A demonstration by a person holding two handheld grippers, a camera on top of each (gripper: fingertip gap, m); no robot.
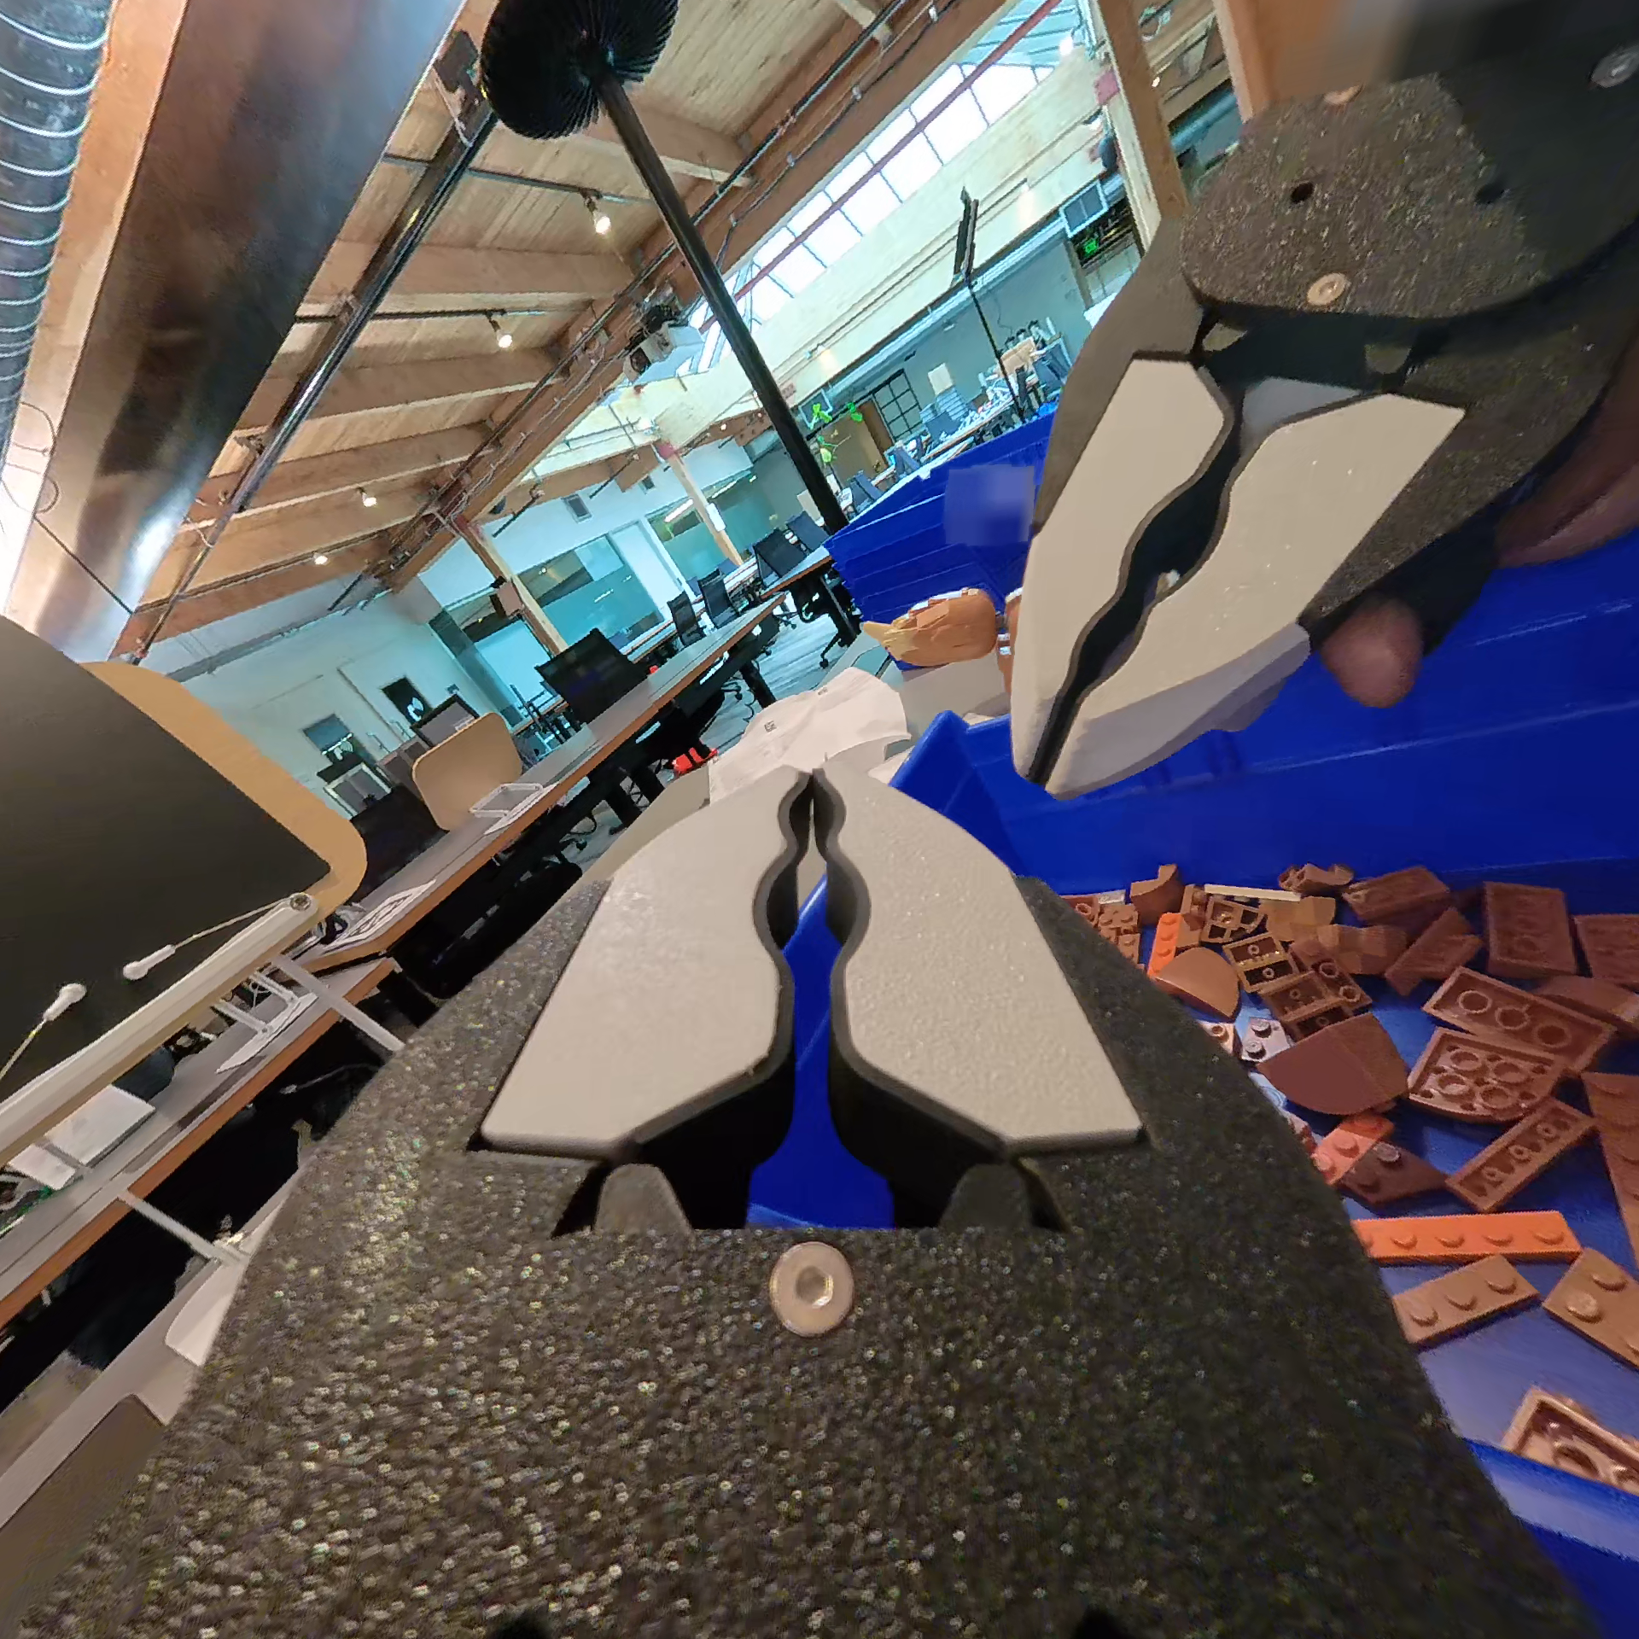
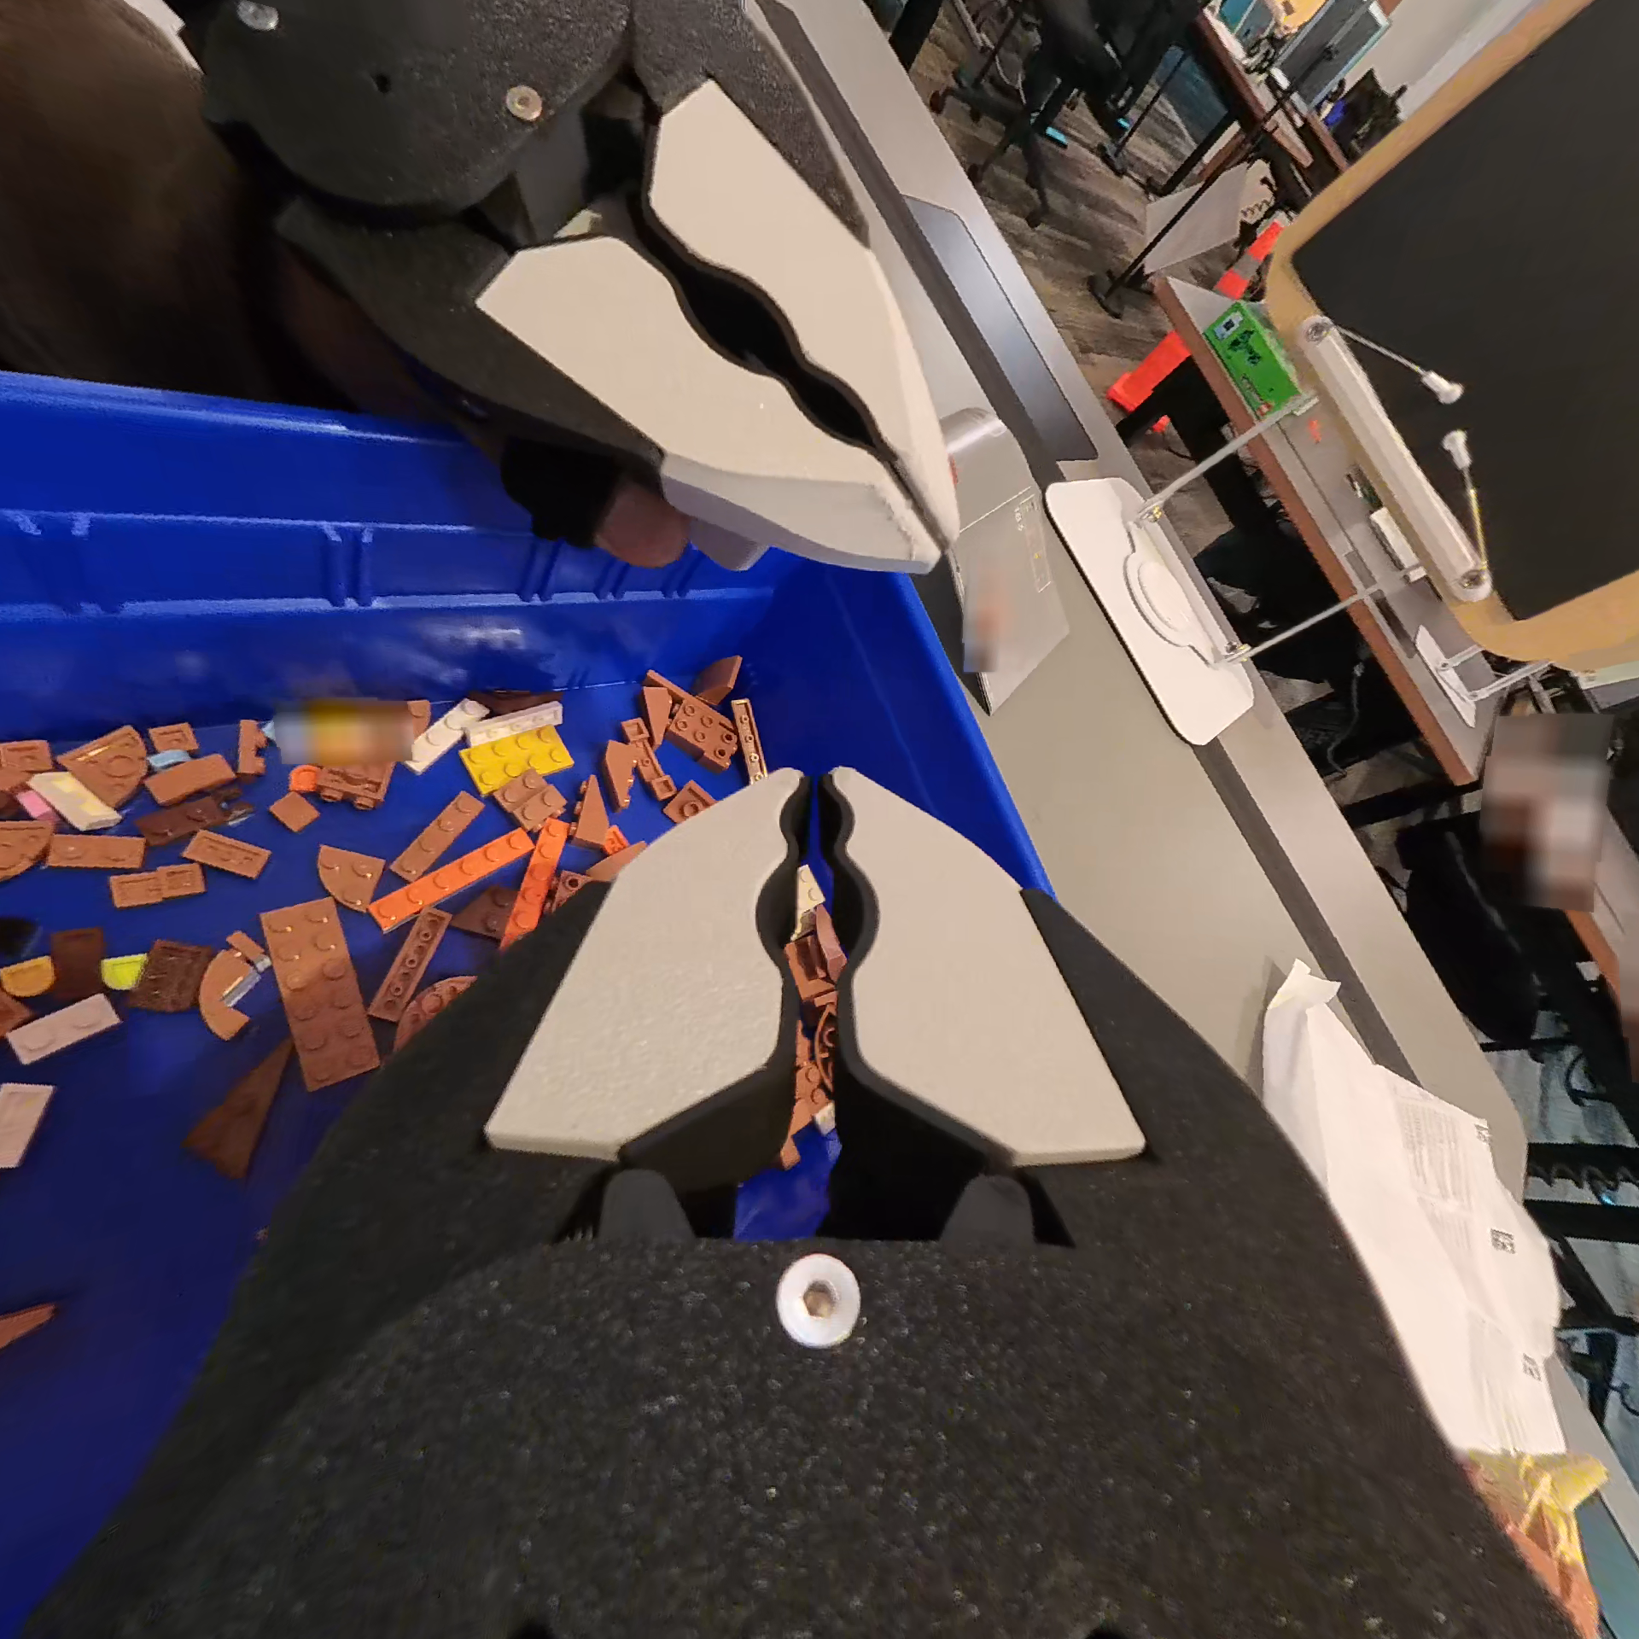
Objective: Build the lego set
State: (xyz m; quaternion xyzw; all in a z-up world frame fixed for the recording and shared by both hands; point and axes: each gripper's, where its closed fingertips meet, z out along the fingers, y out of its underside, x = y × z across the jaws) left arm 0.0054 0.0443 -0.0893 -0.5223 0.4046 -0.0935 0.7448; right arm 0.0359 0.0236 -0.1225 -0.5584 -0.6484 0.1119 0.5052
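Left gripper (image 1: 811,785): your jaws are pressed together at the tips and hold nothing; they sit above the near rim of the bin.
Bricks (image 2: 319,984): left of your right jaws, a loose scatter of brown, orange and a few yellow pieces on the bin floor; in the left wrist view they lie right of your jaws (image 1: 1499,1038).
Bin (image 2: 266,550): blue, beneath both sets of jaws.
Right gripper (image 2: 816,785): your jaws are closed tip to tip and empty, over the bin's right end.
Worktop (image 2: 1153,843): grey, right of your right jaws.
Papers (image 2: 1419,1180): white sheets, far right on the worktop.
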